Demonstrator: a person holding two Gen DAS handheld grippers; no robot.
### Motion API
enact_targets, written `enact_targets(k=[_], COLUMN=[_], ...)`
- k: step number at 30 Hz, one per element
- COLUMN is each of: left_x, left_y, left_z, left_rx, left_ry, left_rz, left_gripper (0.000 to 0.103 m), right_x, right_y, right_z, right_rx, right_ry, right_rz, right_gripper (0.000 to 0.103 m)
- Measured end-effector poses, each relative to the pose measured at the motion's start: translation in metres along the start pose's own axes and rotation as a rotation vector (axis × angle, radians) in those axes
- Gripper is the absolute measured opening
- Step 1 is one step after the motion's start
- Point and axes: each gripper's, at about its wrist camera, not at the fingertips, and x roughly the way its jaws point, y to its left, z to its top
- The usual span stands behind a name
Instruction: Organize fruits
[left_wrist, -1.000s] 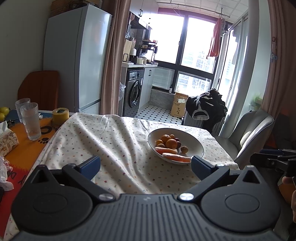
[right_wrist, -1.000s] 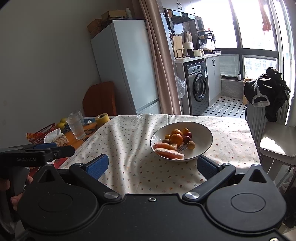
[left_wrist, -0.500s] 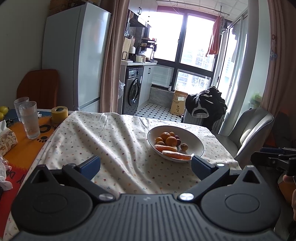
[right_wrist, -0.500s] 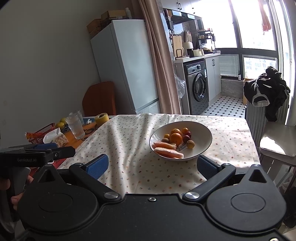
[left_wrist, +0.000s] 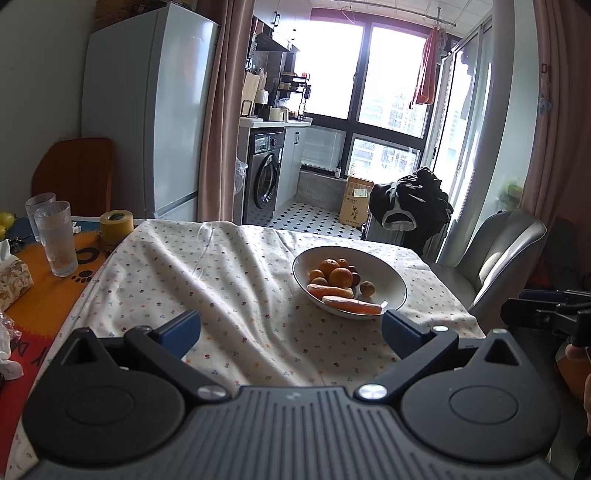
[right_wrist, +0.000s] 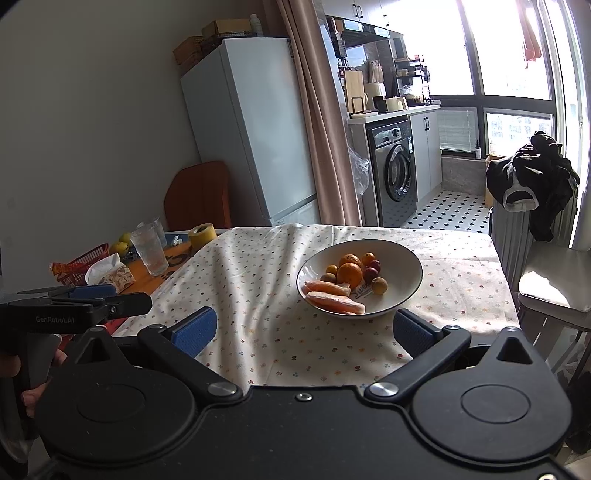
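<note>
A white bowl (left_wrist: 391, 267) (right_wrist: 402, 258) stands on the flowered tablecloth (left_wrist: 221, 273) (right_wrist: 258, 273), right of its middle. It holds oranges (left_wrist: 340, 277) (right_wrist: 349, 275), two carrots (left_wrist: 351, 304) (right_wrist: 334, 301), a dark red fruit (right_wrist: 370, 274) and small brown fruits (left_wrist: 367, 288) (right_wrist: 379, 285). My left gripper (left_wrist: 291, 330) hovers open over the near cloth, short of the bowl. Just as open and empty, my right gripper (right_wrist: 306, 330) hangs at the near table edge. Each gripper shows at the side of the other's view.
Left of the cloth stand two glasses (left_wrist: 57, 240) (right_wrist: 149, 251), a yellow tape roll (left_wrist: 116, 226) (right_wrist: 201, 235), a tissue box (left_wrist: 13, 277) (right_wrist: 110, 275), a red basket (right_wrist: 83, 264) and lemons (left_wrist: 5, 219) (right_wrist: 120, 246). A grey chair (left_wrist: 491, 258) (right_wrist: 554, 284) is at the right; a fridge (left_wrist: 147, 110) stands behind.
Both grippers stay open. The left view has tilted up slightly, so the bowl sits a little lower in the frame; the right view has hardly shifted.
</note>
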Motion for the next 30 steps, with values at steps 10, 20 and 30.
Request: enact_targets(k=[10,20,30], left_x=[0.0027,0.0055,0.003], left_y=[-0.0008,0.0035,0.0001], left_z=[-0.0014,-0.0036,-0.0034], left_rx=[0.005,0.0,0.014], left_ry=[0.007,0.01,0.004], left_rz=[-0.003,-0.002,-0.008], left_gripper=[0.103,0.103,0.103], right_x=[0.0012,0.0017,0.0043], right_y=[-0.0024,0.0014,0.0047], right_z=[-0.0006,0.0002,0.0009], right_rx=[0.003,-0.005,-0.009], right_ry=[0.002,0.01,0.017], right_rz=[-0.002,-0.012,-0.012], right_gripper=[0.103,0.103,0.103])
